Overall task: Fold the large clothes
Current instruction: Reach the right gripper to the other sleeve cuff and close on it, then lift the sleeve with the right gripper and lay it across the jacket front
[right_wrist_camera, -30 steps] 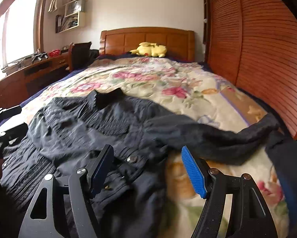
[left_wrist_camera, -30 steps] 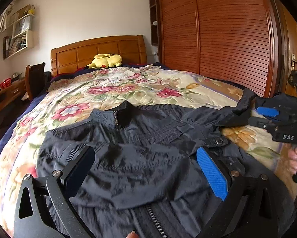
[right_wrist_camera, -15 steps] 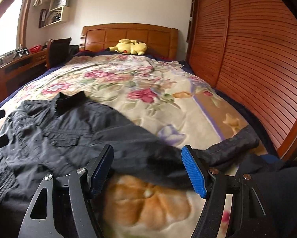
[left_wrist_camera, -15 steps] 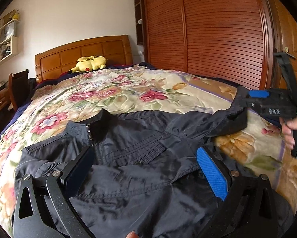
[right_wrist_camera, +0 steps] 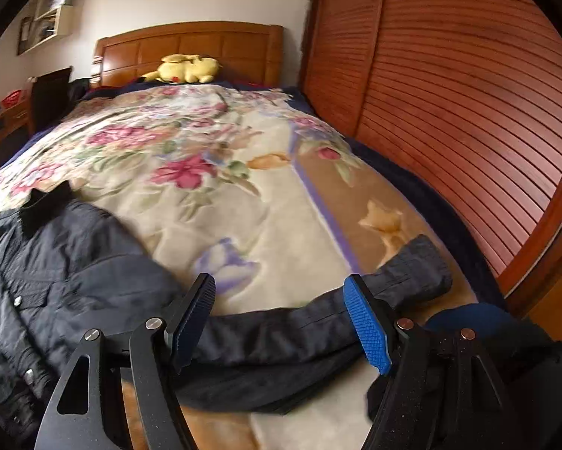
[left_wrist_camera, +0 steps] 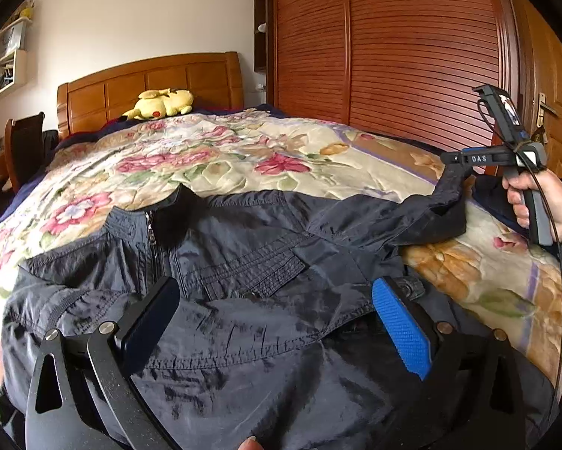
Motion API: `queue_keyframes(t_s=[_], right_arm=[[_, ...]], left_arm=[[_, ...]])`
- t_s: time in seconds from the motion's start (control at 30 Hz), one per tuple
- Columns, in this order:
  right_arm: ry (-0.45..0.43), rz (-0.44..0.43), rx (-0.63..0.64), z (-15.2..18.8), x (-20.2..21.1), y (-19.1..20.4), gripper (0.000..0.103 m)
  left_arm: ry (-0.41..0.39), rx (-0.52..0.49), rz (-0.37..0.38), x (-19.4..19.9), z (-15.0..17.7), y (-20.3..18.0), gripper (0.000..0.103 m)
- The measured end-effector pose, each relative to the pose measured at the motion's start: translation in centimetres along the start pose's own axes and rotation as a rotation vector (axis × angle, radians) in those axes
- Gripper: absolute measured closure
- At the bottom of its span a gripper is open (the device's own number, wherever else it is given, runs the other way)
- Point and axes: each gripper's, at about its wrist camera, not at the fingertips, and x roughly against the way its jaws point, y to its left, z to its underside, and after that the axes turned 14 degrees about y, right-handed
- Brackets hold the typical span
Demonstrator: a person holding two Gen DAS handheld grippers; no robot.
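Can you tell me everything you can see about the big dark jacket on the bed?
The jacket is dark navy, of thin, slightly shiny, wrinkled cloth. It lies front up on the flowery blanket, its collar toward the headboard. It has a stand-up collar, a front zipper, stitched chest panels and metal snaps. One sleeve stretches out sideways toward the wardrobe. The right gripper is open over that sleeve; the left gripper is open over the chest.
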Motion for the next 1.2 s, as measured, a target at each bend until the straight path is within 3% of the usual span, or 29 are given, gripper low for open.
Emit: queue_keyframes(t_s=[0.4,0.5,0.73,0.83,0.9,0.97,1.2], right_arm=[[0.140,0.119,-0.164,-3.5,-4.7,-4.7,0.030],[0.173,0.115,-0.217,-3.8,-5.6,-5.7,0.030],[0.250,0.153,-0.224,-4.2,-7.7,-5.6,0.030],[0.277,0.164,-0.202,-4.3,-8.8,-5.4,0.048],[0.295,0.161,-0.171,-4.2,-9.2,-5.0,0.068],[0.298,0.161,-0.136,-4.1,-9.5,-4.6,0.077],[0.207,0.175,-0.050,-4.0,-7.4,-2.6,0.089]], left_arm=[[0.017,-0.009,-0.003,-0.6,0.5,-0.4,0.000],[0.022,-0.015,-0.006,-0.7,0.6,-0.6,0.000],[0.022,-0.013,-0.004,-0.8,0.6,-0.6,0.000],[0.023,-0.013,-0.004,-0.8,0.6,-0.6,0.000],[0.023,-0.013,-0.003,-0.8,0.6,-0.6,0.000],[0.023,-0.012,-0.003,-0.8,0.6,-0.6,0.000],[0.022,-0.010,-0.003,-0.8,0.6,-0.5,0.000]])
